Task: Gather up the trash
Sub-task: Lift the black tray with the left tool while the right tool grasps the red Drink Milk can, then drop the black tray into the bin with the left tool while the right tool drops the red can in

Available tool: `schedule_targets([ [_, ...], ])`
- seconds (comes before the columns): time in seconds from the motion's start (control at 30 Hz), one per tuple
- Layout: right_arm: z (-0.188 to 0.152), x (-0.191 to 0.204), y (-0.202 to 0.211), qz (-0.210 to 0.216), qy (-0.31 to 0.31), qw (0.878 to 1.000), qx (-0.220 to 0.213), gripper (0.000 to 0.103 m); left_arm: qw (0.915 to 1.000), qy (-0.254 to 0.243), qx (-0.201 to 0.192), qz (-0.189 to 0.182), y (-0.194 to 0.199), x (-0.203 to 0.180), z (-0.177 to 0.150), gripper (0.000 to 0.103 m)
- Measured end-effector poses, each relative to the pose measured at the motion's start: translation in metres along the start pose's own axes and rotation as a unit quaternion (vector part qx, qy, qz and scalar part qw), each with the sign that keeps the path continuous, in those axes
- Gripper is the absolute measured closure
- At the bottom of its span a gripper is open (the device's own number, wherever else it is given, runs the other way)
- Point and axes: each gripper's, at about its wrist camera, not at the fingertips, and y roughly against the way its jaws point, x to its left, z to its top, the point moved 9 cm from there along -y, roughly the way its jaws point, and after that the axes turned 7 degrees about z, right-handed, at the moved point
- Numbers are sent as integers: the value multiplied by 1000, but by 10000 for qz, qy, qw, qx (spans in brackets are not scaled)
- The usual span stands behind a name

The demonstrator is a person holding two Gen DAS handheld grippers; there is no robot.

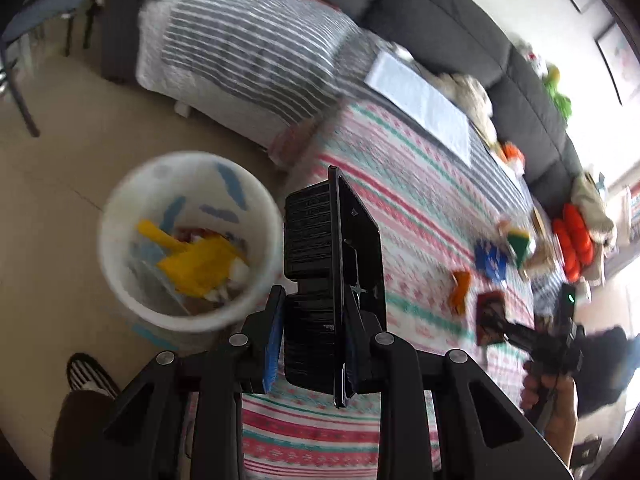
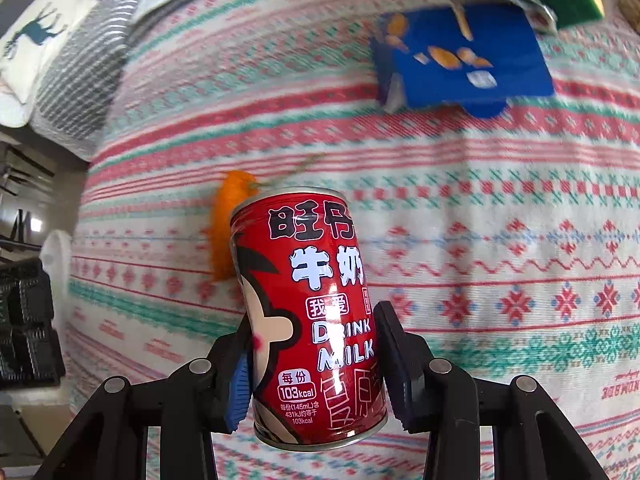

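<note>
Two grips hold: the left gripper (image 1: 310, 344) clamps a light, stiff black tray (image 1: 332, 280) beside the white bin (image 1: 120, 280); the right gripper (image 2: 316, 364) pinches a slippery, dentable red can (image 2: 312, 320) mid-body, well from that bin.

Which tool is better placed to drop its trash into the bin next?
Left. Its tool grips the black tray right beside the white bin; the right tool holds its red can over the blanket.
</note>
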Motion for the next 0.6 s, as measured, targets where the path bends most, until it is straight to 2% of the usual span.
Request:
schedule_targets([
  [0.13, 2, 29, 9, 149, 255, 9994, -159, 55, 9979, 212, -336, 511, 11, 42, 19, 75],
  [0.27, 7, 58, 11, 281, 482, 9980, -280, 55, 9941, 299, -399, 961, 5, 72, 27, 75],
  [0.5, 6, 89, 3, 404, 662, 9966, -277, 55, 9930, 314, -193, 1124, -32, 94, 33, 75],
  [0.6, 3, 102, 3, 418, 809, 9955, -274, 55, 9936, 286, -132, 1081, -50, 97, 35, 74],
])
